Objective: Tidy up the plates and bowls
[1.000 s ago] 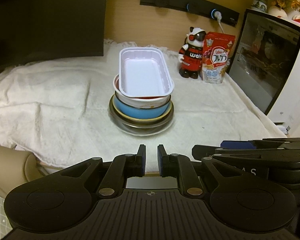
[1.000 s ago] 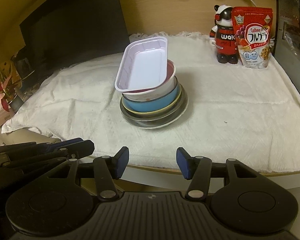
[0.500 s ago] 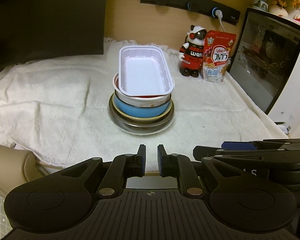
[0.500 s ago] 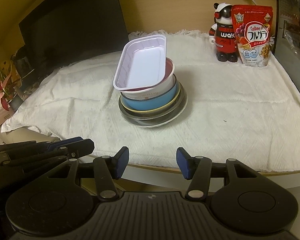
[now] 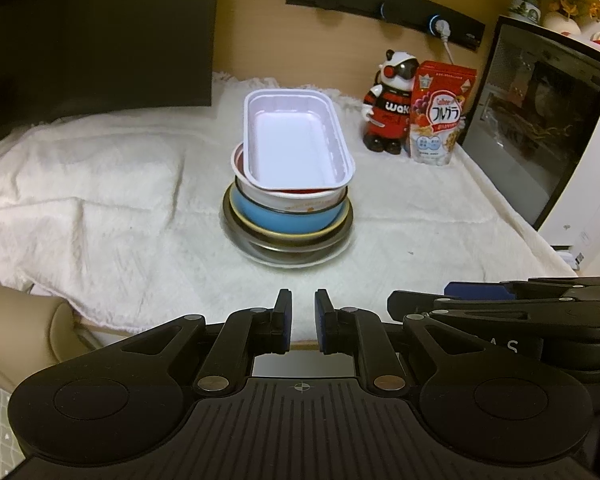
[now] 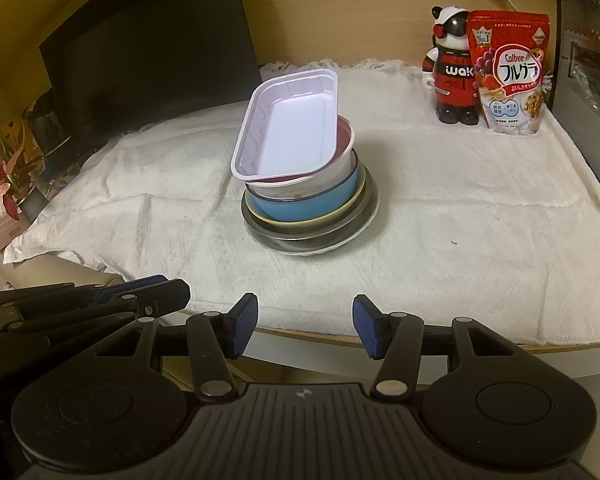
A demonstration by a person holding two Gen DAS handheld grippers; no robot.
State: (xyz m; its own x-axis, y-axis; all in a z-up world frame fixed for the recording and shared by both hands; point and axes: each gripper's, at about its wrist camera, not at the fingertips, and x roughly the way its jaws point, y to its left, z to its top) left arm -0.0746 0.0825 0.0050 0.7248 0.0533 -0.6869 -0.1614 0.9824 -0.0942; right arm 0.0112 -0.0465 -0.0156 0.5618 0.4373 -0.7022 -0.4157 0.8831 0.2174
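Note:
A stack of dishes stands mid-table on the white towel (image 5: 100,208). On top lies a white rectangular tray (image 5: 296,148) (image 6: 292,128), tilted, over a white bowl with red inside (image 5: 296,196), a blue bowl (image 5: 284,220) (image 6: 300,204), a yellow-rimmed dish and a metal plate (image 5: 288,246) (image 6: 312,236) at the bottom. My left gripper (image 5: 303,320) is nearly shut and empty, at the near table edge. My right gripper (image 6: 305,326) is open and empty, also at the near edge; it shows side-on in the left wrist view (image 5: 500,300).
A red-black panda figure (image 5: 392,116) (image 6: 452,68) and a red cereal bag (image 5: 440,120) (image 6: 508,72) stand at the back right. A black monitor (image 5: 92,40) fills the back left. A glass-door appliance (image 5: 540,128) stands at the right. A plant (image 6: 0,176) sits left.
Both grippers have drifted slightly, so the stack sits a little differently in view. The jaws and the dishes have not changed.

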